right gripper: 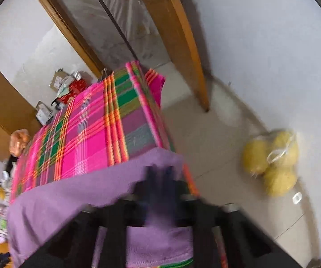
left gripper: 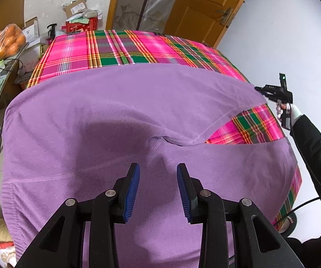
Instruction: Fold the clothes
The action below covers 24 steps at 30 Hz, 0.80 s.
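A purple garment (left gripper: 115, 111) lies spread over a table covered in pink and green plaid cloth (left gripper: 115, 49), and its front part hangs over the near edge. My left gripper (left gripper: 158, 169) hovers just above the garment near a seam fold, open, with nothing between its blue pads (left gripper: 132, 192). My right gripper (left gripper: 264, 93) is at the garment's right corner by the table's edge, held by a gloved hand (left gripper: 294, 111). The right wrist view is blurred: there the right gripper (right gripper: 159, 172) has its fingers close together on the edge of the purple garment (right gripper: 60, 201).
A bag of oranges (left gripper: 6, 42) sits on a side tray at the left. Boxes (left gripper: 78, 6) stand behind the table near a wooden door (left gripper: 200, 2). A bag of yellow fruit (right gripper: 274, 160) lies on the floor to the right of the table.
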{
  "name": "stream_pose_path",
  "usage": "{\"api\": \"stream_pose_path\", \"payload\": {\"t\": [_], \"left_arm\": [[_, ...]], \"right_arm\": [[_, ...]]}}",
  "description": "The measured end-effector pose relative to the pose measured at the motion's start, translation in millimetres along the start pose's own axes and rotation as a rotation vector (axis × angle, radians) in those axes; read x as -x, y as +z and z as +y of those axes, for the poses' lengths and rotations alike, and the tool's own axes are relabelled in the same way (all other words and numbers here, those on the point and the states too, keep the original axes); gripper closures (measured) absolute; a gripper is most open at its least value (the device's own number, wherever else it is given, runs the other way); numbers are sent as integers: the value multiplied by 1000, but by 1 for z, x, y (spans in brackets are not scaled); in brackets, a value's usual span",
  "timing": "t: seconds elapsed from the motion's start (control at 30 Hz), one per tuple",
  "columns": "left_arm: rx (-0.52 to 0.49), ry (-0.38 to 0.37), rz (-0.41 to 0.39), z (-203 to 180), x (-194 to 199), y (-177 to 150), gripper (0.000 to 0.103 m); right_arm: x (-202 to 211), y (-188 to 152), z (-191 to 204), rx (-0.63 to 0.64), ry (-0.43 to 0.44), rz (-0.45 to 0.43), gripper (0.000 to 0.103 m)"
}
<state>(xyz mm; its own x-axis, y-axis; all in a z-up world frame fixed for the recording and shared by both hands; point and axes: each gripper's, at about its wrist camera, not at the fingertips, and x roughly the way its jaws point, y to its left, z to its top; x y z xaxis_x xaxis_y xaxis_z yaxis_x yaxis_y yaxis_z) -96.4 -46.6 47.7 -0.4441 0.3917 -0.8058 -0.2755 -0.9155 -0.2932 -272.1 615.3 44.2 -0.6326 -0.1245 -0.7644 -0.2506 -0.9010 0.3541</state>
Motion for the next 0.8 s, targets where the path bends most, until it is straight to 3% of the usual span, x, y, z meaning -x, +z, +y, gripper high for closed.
{"api": "stream_pose_path", "payload": {"t": [0.2, 0.33, 0.43, 0.53, 0.8], "left_arm": [[0, 4, 3, 1, -2, 1, 67], [0, 4, -2, 2, -1, 1, 67], [-4, 2, -12, 1, 3, 1, 67], [-8, 0, -19, 0, 6, 1, 67], [5, 57, -19, 4, 11, -2, 67]], "right_arm": [[17, 13, 23, 48, -12, -157, 99], [0, 12, 24, 43, -186, -72, 96], [18, 4, 24, 11, -214, -131, 89], [32, -15, 53, 85, -138, -110, 89], [33, -125, 218, 509, 121, 60, 89]]}}
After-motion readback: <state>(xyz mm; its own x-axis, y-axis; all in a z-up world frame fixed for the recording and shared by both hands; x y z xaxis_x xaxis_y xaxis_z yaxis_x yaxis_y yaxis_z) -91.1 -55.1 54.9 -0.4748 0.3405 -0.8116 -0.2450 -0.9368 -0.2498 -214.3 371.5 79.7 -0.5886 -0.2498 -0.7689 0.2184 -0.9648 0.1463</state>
